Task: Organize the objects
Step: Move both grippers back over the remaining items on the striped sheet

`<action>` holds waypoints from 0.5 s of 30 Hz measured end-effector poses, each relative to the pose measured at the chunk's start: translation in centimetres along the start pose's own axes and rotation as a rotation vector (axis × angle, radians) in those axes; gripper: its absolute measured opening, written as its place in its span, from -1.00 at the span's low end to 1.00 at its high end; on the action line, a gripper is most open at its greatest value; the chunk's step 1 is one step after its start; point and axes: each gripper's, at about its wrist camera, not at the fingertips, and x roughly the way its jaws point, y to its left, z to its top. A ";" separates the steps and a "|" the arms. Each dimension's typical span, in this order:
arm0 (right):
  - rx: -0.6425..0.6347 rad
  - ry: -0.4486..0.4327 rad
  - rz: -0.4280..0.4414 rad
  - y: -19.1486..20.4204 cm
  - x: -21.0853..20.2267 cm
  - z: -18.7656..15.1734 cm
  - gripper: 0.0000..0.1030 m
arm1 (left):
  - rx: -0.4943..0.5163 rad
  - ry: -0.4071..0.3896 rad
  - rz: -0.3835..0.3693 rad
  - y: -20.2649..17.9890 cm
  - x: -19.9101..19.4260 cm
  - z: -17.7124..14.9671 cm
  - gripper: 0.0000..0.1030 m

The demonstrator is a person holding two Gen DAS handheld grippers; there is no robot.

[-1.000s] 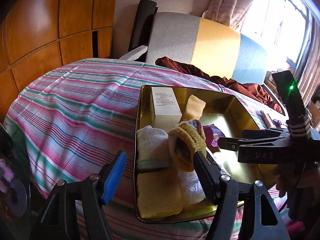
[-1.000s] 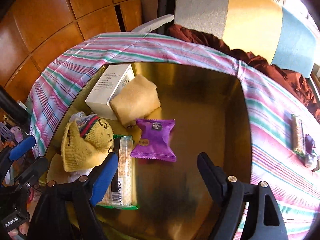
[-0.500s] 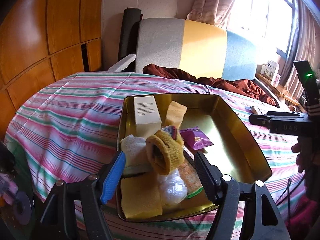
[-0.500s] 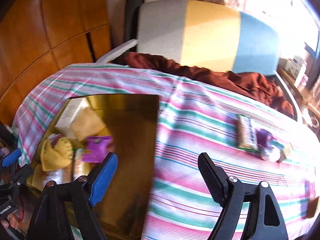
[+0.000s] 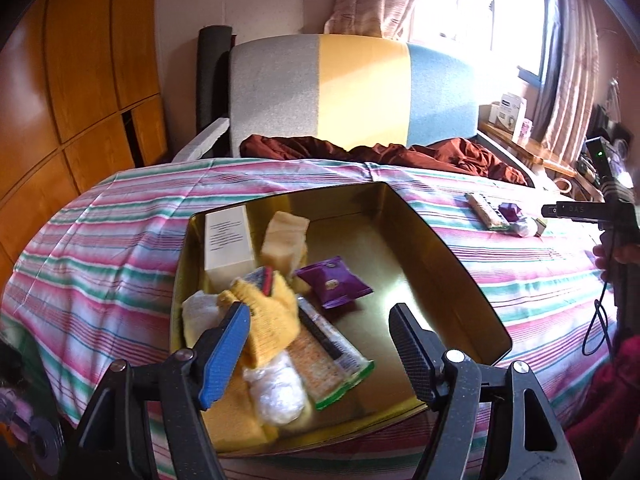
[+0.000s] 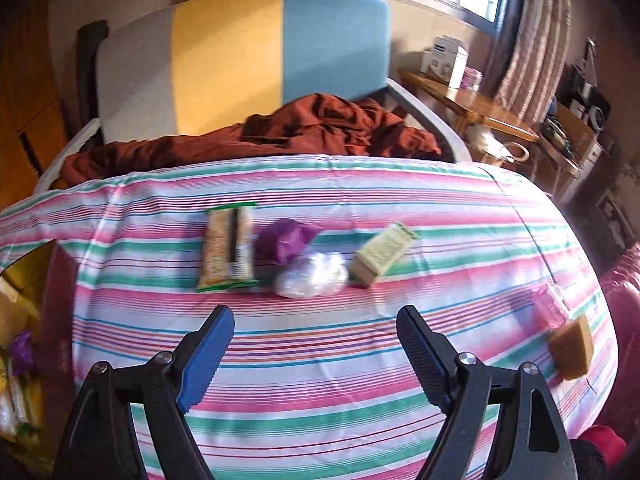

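Observation:
A gold tin tray (image 5: 448,252) sits on the striped cloth and holds a white box (image 5: 228,240), a yellow knit sock (image 5: 268,320), a purple packet (image 5: 332,282), a cracker bar (image 5: 332,356), sponges and a plastic wad. My left gripper (image 5: 320,348) is open and empty above the tray's near edge. My right gripper (image 6: 312,344) is open and empty over the cloth, short of a cracker bar (image 6: 228,248), a purple wrapper (image 6: 286,238), a clear plastic wad (image 6: 312,276) and a pale green box (image 6: 382,254). The right gripper also shows at the right edge of the left wrist view (image 5: 576,210).
A tan sponge block (image 6: 572,346) and a pink item (image 6: 552,308) lie near the table's right edge. A grey, yellow and blue chair (image 5: 352,92) with a rust-red cloth (image 6: 280,132) stands behind the table. A wooden side table (image 6: 472,104) is at the right.
My right gripper has swung right, from over the tray to over the loose items on the cloth. My left gripper has pulled back and turned slightly, still open.

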 end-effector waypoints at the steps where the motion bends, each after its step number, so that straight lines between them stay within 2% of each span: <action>1: 0.040 0.003 -0.018 -1.4 0.6 -0.2 0.65 | 0.010 -0.001 -0.006 -0.5 0.1 0.2 0.46; 3: 0.163 0.045 -0.035 -4.5 2.0 -0.9 0.66 | 0.031 0.001 -0.018 -1.4 0.5 0.5 0.49; 5: 0.309 0.115 0.000 -7.2 3.0 -1.3 0.66 | 0.049 0.008 -0.035 -2.5 0.9 1.0 0.49; 7: 0.406 0.129 0.024 -9.0 3.3 -1.7 0.66 | 0.061 0.014 -0.062 -3.7 1.3 1.4 0.49; 9: 0.448 0.157 0.018 -9.9 3.7 -2.1 0.66 | 0.076 0.017 -0.088 -5.1 1.7 1.9 0.49; 12: 0.503 0.200 0.066 -10.7 4.3 -2.7 0.66 | 0.093 0.035 -0.129 -7.3 2.4 2.7 0.53; 15: 0.505 0.200 0.075 -10.7 4.2 -2.8 0.66 | 0.106 0.057 -0.171 -9.6 3.3 3.6 0.53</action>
